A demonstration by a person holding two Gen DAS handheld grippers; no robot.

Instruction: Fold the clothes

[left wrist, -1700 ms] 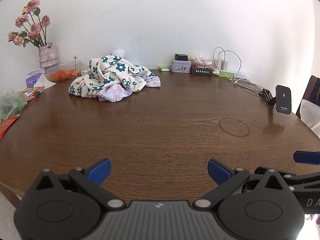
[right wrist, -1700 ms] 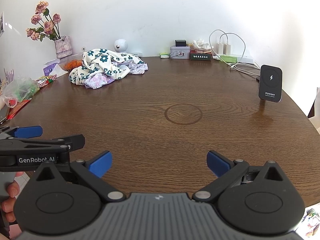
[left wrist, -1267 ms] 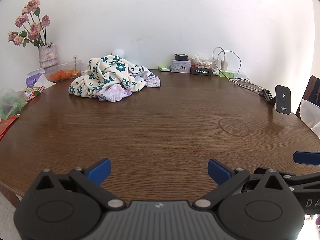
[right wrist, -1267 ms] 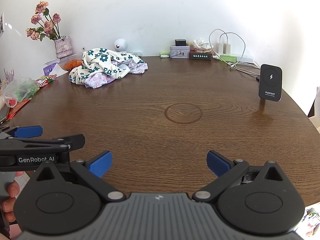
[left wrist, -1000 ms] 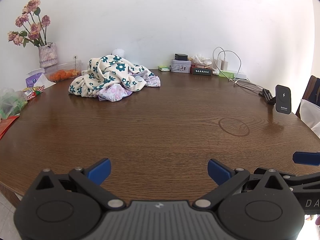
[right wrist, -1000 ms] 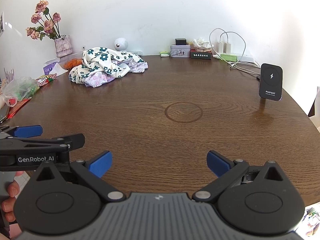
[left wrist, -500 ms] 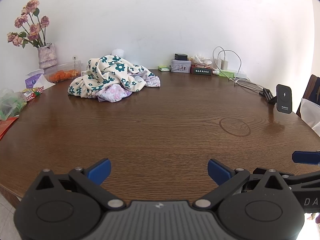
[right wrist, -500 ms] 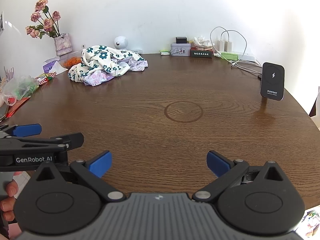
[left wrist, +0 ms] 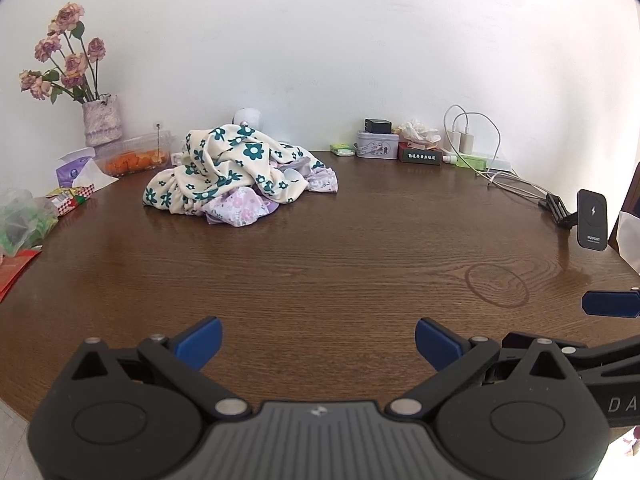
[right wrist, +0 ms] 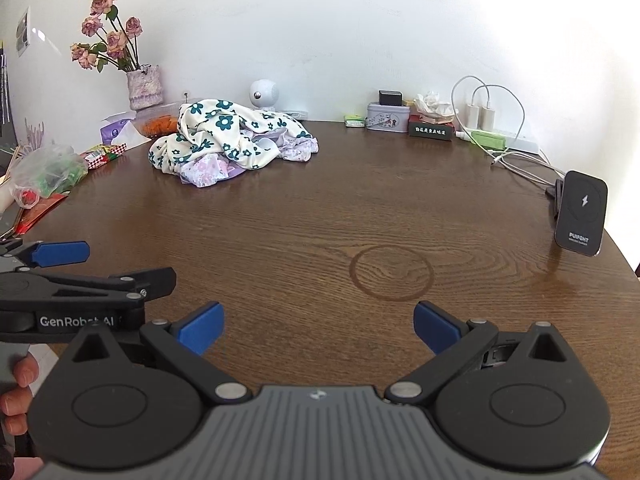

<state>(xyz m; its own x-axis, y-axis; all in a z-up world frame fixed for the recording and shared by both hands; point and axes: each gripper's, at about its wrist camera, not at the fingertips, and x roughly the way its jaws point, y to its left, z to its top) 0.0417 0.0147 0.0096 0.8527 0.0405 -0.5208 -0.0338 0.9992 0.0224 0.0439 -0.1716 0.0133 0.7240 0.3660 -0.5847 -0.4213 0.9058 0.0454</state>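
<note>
Both the left gripper (left wrist: pixel 316 336) and right gripper (right wrist: pixel 318 322) hover fingers apart over bare tabletop (left wrist: pixel 320 264); the clothes pile (left wrist: pixel 236 176) sits far back left; only the right view shows the white camera (right wrist: pixel 264 94)

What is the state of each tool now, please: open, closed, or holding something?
Left tool: open, holding nothing, above the bare table.
Right tool: open, holding nothing; the clothes pile lies far ahead.

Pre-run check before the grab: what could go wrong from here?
1. The clothes pile holds tangled garments; the left gripper may lift several at once.
2. Dragging the pile could likely bump the orange food container or flower vase close beside it.
3. The right gripper starts far off; a long reach is needed.
</note>
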